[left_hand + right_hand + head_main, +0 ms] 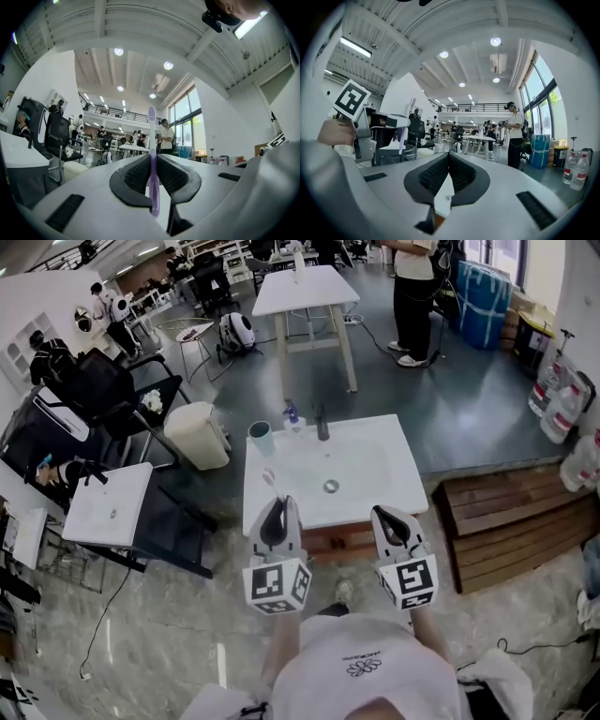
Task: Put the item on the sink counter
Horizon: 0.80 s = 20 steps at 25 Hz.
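**Q:** What does the left gripper carry?

**A:** A purple toothbrush, upright, clamped between its fingers. It is held off the white sink table, at the table's near edge.

**Q:** And the right gripper?

**A:** Its fingers are pressed together on nothing, level with the left gripper. A green cup stands at the table's far left corner.
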Tool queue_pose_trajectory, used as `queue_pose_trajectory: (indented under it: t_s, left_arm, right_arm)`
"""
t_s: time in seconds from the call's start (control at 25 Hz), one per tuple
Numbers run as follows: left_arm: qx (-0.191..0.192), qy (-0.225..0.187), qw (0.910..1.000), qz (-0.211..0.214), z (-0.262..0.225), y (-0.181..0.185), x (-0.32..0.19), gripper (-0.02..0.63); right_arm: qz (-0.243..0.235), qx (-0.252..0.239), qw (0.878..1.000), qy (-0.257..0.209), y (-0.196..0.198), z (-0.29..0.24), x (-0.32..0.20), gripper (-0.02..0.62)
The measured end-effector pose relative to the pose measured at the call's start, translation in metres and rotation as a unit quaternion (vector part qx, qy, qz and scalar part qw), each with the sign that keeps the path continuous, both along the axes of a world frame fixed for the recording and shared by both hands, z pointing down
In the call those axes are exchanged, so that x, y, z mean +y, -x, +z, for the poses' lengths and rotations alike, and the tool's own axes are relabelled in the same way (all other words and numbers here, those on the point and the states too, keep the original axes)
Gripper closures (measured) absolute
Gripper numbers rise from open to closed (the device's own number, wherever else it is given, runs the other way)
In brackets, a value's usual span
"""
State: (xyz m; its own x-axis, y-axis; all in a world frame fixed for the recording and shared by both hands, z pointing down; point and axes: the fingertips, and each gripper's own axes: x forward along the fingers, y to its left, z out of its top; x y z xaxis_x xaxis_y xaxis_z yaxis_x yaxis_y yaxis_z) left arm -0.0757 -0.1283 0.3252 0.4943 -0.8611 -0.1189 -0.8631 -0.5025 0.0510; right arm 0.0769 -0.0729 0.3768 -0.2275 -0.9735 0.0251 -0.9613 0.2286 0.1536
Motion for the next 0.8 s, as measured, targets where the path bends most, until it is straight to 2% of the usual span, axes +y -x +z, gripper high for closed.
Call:
queue_pose_trajectory:
  t_s: [0.2, 0.4, 0.48, 0.6, 0.72, 0.8]
  left_arm:
    - [-0.002, 0.013, 0.9998, 0.018, 0.002, -0.006, -0.093, 0.555]
    - [-0.018, 0.031, 0.9992, 0.017, 0.011, -0.005, -0.149, 0.555]
    - [-0.014, 0.043, 0.9989, 0.009, 0.011, -0.002, -0.163, 0.555]
    - [0.002, 0.064, 0.9979, 0.008, 0.027, -0.017, -0.169, 0.555]
    - [-0.008, 0.065, 0.9978, -0.006, 0.037, -0.020, -0.183, 0.555]
    - [-0.013, 0.067, 0.9974, -0.022, 0.037, -0.020, -0.185, 0.555]
  right_arm:
    - [-0.014, 0.016, 1.000, -0.017, 0.005, -0.013, -0.095, 0.584]
    - [-0.021, 0.007, 0.999, -0.024, 0.002, -0.012, -0.153, 0.584]
    - [-0.023, 0.002, 1.000, -0.021, 0.000, -0.013, -0.167, 0.584]
    - [-0.016, 0.015, 1.000, -0.004, -0.021, -0.007, -0.172, 0.584]
    - [-0.010, 0.007, 1.000, -0.005, -0.028, 0.002, -0.191, 0.584]
    - [-0.025, 0.015, 1.000, -0.011, -0.028, 0.001, -0.199, 0.584]
